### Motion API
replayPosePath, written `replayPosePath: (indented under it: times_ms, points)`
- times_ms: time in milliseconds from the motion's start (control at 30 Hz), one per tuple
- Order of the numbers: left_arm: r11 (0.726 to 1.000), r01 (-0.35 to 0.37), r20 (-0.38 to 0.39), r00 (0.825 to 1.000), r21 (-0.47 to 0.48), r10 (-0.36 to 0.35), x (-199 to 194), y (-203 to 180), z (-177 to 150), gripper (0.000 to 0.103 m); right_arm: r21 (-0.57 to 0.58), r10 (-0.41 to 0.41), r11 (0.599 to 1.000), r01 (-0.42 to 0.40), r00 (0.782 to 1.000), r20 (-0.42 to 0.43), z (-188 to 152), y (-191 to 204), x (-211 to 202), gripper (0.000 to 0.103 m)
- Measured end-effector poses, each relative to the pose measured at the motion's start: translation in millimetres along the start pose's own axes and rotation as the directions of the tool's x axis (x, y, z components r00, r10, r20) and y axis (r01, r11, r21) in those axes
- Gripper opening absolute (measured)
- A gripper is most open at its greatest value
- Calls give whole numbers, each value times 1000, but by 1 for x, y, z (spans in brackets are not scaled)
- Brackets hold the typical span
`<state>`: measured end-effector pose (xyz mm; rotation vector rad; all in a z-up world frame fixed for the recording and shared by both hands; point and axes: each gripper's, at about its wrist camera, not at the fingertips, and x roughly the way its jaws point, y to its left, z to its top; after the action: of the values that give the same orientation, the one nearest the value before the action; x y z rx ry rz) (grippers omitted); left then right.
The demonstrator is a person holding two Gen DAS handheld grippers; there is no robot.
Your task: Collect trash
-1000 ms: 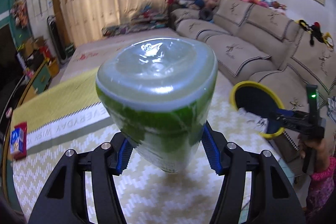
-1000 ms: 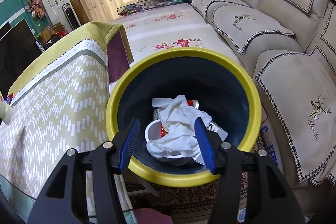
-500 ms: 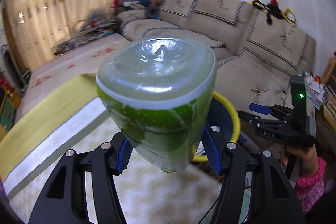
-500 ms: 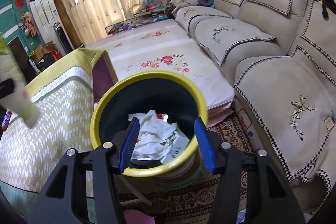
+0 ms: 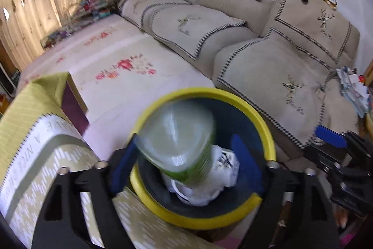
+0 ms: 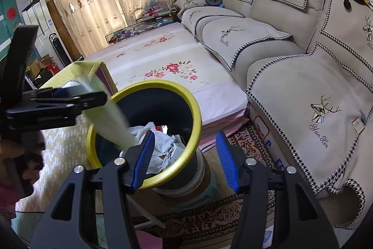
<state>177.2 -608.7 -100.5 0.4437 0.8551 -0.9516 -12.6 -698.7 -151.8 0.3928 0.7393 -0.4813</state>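
Left gripper (image 5: 186,162) above bin (image 5: 261,118), jaws opening to release green bottle (image 5: 179,144); bottle blurred, tilting down into bin onto white rubbish (image 5: 223,165). Right gripper (image 6: 185,158) half spread, empty, beside bin.

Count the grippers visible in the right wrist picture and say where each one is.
2. The right gripper fills the bottom foreground, open and empty, beside the yellow-rimmed bin. The left gripper reaches in from the left edge, jaws opening, with the green bottle dropping into the bin.
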Motion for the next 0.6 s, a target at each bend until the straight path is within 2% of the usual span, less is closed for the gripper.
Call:
replayPosePath:
  times_ms: [100, 200, 233, 333, 400, 500, 533, 600]
  points:
    - [1000, 6, 31, 1000, -18, -5, -19, 10, -6, 86, -17, 11, 1000, -11, 1000, 9, -2, 10, -6, 53]
    - [999, 7, 111, 994, -34, -3, -67, 22, -22, 95, -28, 24, 999, -23, 1000, 15, -6, 20, -11, 56]
    - [999, -1, 145, 989, -40, 6, -85, 29, -30, 98, -34, 34, 999, -33, 999, 13, -8, 26, -14, 56]
    - [995, -64, 249, 965, -82, 82, -153, 47, -74, 98, -62, 53, 997, -52, 999, 9, -18, 42, -22, 59]
    - [981, -123, 291, 943, -151, 163, -195, 65, -111, 98, -94, 70, 993, -69, 997, 7, -26, 60, -32, 61]
    - [944, -220, 296, 910, -248, 289, -242, 90, -168, 98, -150, 112, 983, -107, 993, 26, -38, 89, -52, 69]
    - [923, -264, 300, 890, -279, 344, -255, 95, -185, 98, -174, 123, 978, -114, 992, 39, -42, 100, -60, 72]
    - [865, -362, 304, 829, -347, 469, -284, 105, -223, 98, -208, 136, 971, -120, 989, 60, -47, 117, -73, 74]
